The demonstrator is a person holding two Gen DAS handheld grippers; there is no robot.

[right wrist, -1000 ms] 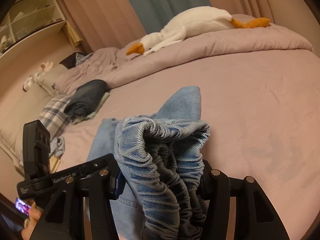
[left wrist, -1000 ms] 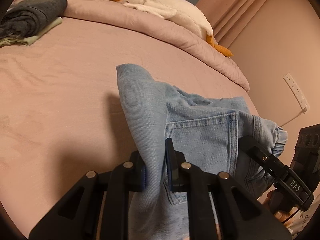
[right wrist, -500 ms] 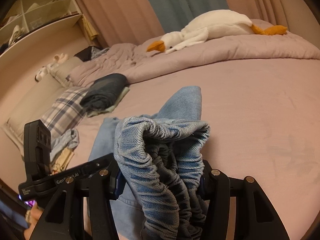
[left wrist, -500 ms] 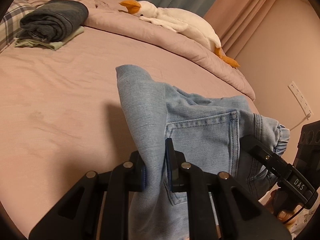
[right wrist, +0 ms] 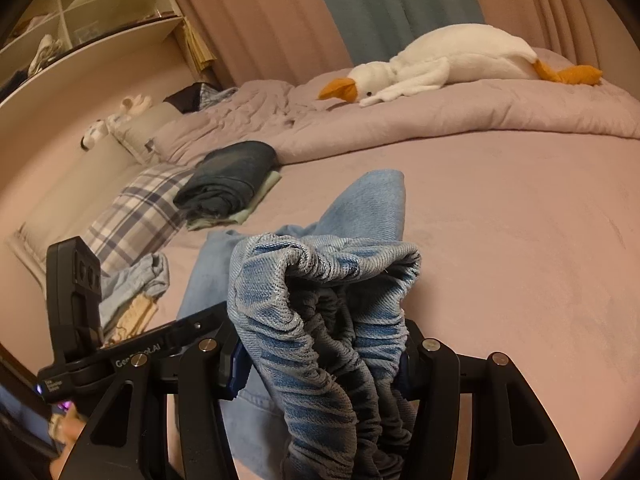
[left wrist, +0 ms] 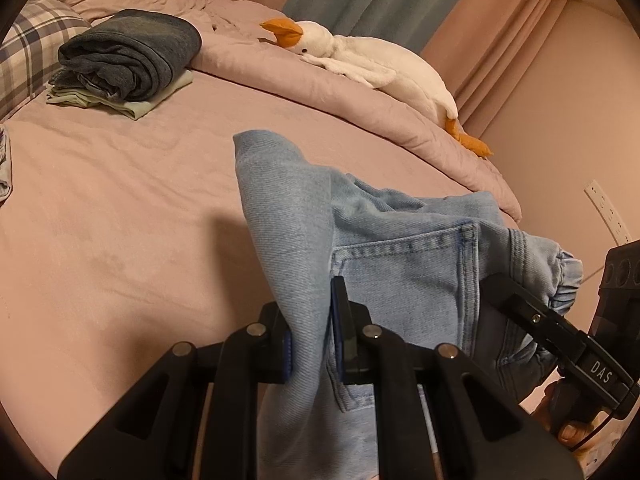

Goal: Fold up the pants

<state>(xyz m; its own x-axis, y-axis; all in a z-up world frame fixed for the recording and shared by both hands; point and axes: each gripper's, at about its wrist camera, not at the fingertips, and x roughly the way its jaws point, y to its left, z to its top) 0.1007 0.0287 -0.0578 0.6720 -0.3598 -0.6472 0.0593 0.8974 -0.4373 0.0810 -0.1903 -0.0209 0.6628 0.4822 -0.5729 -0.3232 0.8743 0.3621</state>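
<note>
Light blue denim pants point(left wrist: 404, 264) hang between both grippers above the pink bed point(left wrist: 120, 208). My left gripper point(left wrist: 311, 340) is shut on a thin fold of the denim beside the back pocket. In the right wrist view my right gripper point(right wrist: 320, 364) is shut on the bunched elastic waistband of the pants point(right wrist: 320, 300), which fills the gap between its pads. The right gripper point(left wrist: 560, 344) also shows at the right edge of the left wrist view, and the left gripper point(right wrist: 132, 356) at the lower left of the right wrist view.
A folded stack of dark jeans on pale green cloth point(left wrist: 128, 56) lies at the far left by a plaid pillow point(right wrist: 140, 216). A white goose plush point(left wrist: 380, 68) rests on the rumpled duvet at the back. Crumpled clothes point(right wrist: 136, 284) lie at the bed's left edge.
Both grippers have carried the pants across the bed towards the folded stack and pillow, which now show more fully. The grips on the denim are unchanged.
</note>
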